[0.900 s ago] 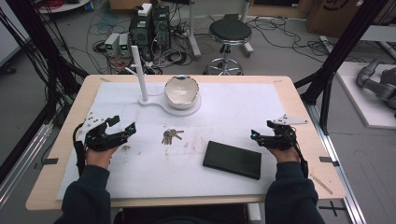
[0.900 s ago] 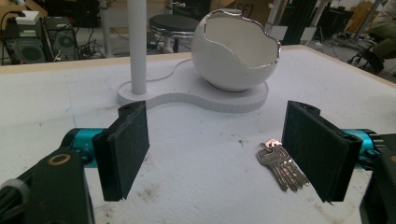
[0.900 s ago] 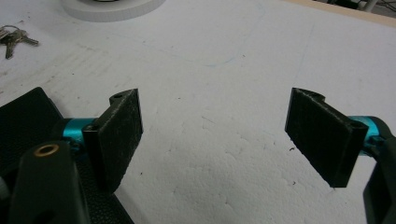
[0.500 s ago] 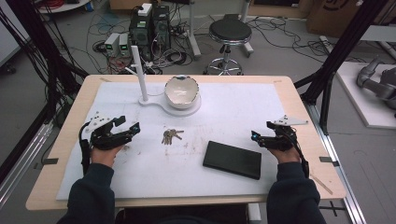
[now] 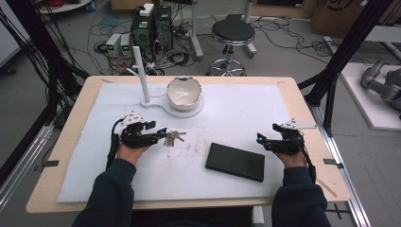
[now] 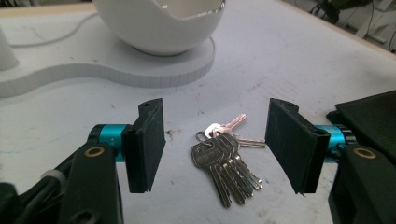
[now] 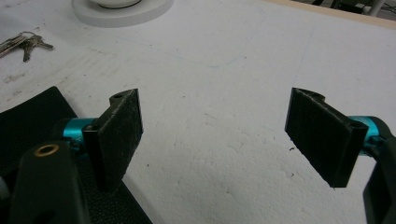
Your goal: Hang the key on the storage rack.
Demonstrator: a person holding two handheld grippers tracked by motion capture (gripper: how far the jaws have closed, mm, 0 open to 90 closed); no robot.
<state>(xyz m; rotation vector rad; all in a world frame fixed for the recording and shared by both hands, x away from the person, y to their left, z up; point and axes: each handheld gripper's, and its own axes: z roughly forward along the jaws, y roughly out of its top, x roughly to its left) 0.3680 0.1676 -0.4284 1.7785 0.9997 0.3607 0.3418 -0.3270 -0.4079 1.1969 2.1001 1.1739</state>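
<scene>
A bunch of silver keys (image 5: 173, 137) lies on the white mat, left of centre. My left gripper (image 5: 158, 134) reaches them from the left. In the left gripper view the keys (image 6: 224, 161) lie between the two black pads, and my left gripper (image 6: 219, 144) is open, its pads apart from the metal. My right gripper (image 5: 262, 140) rests at the right side of the mat, open with nothing between its pads (image 7: 119, 133). A flat black case (image 5: 235, 161) lies between the two hands, closer to the right one.
A cracked white bowl (image 5: 183, 91) sits on a white foam base (image 5: 187, 112) with an upright white post (image 5: 141, 75), behind the keys. The black case (image 7: 28, 116) lies beside my right gripper's left jaw. Stool and cables stand beyond the table's far edge.
My left gripper has moved right across the mat until its jaws straddle the keys. The right gripper and the case have stayed where they were.
</scene>
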